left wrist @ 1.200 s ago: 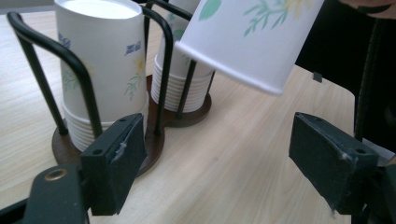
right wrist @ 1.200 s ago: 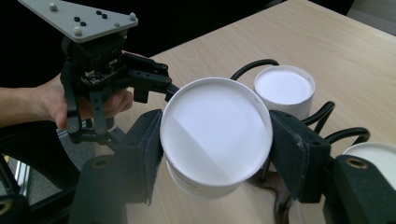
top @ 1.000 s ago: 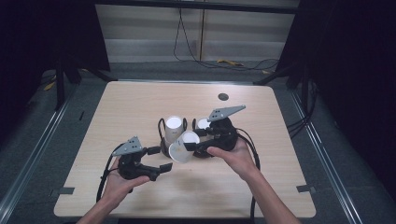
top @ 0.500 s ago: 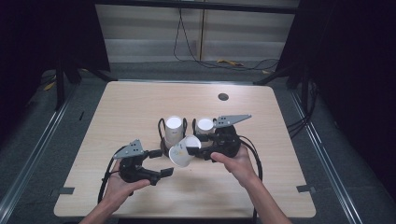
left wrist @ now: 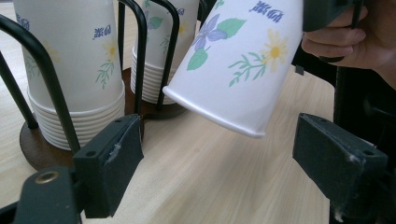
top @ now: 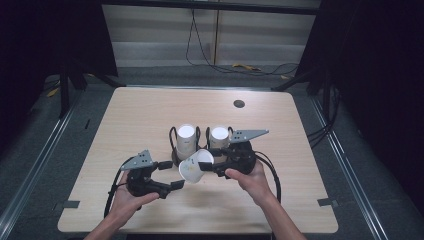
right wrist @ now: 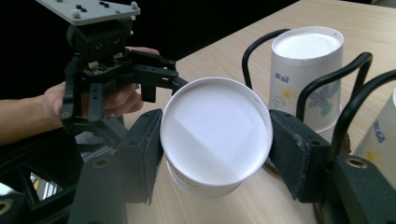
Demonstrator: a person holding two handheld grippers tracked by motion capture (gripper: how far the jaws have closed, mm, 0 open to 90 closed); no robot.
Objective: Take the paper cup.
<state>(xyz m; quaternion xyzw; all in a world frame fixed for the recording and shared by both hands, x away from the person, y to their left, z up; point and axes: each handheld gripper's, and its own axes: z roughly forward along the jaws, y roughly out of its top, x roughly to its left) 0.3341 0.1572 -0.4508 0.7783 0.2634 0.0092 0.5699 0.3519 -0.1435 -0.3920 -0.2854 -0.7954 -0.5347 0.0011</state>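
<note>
A flowered white paper cup (top: 192, 169) (right wrist: 215, 130) hangs tilted just above the wooden table (top: 150, 115), with my right gripper (top: 206, 164) (right wrist: 217, 140) shut on its body. Its bottom faces the right gripper view, and its rim (left wrist: 219, 116) points towards my left gripper (top: 171, 174) (left wrist: 224, 158). That gripper stands open, jaws wide on either side below the rim, not touching it. Behind them, two upside-down stacks of the same cups (top: 186, 139) (top: 219, 137) sit in a black wire holder (left wrist: 135, 56) on a brown base.
A small dark round hole (top: 239, 104) lies in the table's far right part. Black cables trail from both grippers towards the near edge. The floor beyond the table carries cables and dark stands.
My right gripper has come down and slightly left with the cup, bringing its rim closer to the left gripper. The left gripper has stayed put.
</note>
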